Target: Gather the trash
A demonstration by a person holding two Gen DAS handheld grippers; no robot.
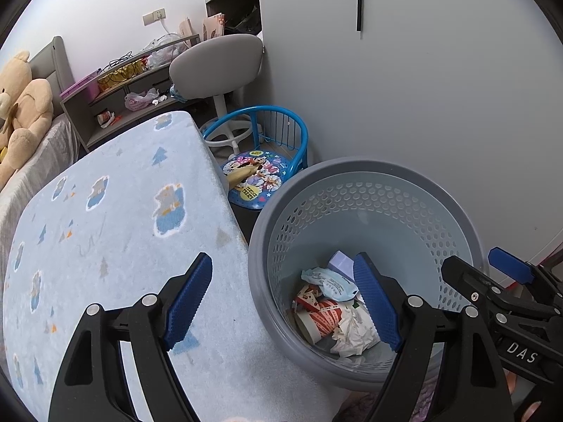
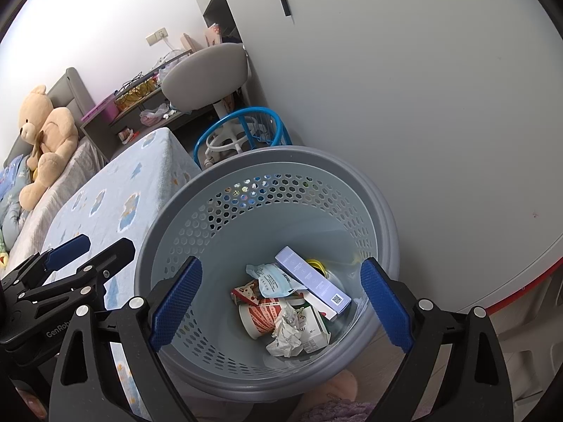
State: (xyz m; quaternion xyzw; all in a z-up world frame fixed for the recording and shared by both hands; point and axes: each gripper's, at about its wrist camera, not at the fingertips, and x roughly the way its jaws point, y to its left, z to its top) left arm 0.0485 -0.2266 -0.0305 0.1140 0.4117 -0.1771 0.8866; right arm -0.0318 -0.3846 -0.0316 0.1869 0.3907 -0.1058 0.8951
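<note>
trash bin (image 1: 366, 211): grey perforated basket standing on the floor between the bed's corner and the pale wardrobe door.
left wrist view, step: judged late in the collecting; several pieces of trash already lie at the bottom of the bin and no loose litter shows on the blue bedspread (image 1: 116, 211).
left wrist view, contents: crumpled paper (image 1: 352, 334), a red-and-white paper cup (image 1: 322, 320) and a pale wet-wipe packet (image 1: 332, 281) are heaped together.
left wrist view, left gripper (image 1: 292, 302): jaws stand wide apart, one blue pad over the bedspread, the other over the bin's mouth; nothing is between them and they touch nothing.
left wrist view, next move: it probably calls for turning away from the bin to look for any remaining litter, since both claws are empty.
right wrist view, trash bin (image 2: 267, 161): seen from nearly above, its rim just beside the bed's edge.
right wrist view, contents: a lilac carton (image 2: 313, 281) lies slanted on top of the heap, with the paper cup (image 2: 258, 318) and crumpled paper (image 2: 286, 334) beside it.
right wrist view, right gripper (image 2: 279, 306): jaws spread wide above the bin's opening, holding nothing, clear of the rim.
right wrist view, other claw: the left gripper (image 2: 91, 249) sits off to one side over the bed, apart from the bin.
</note>
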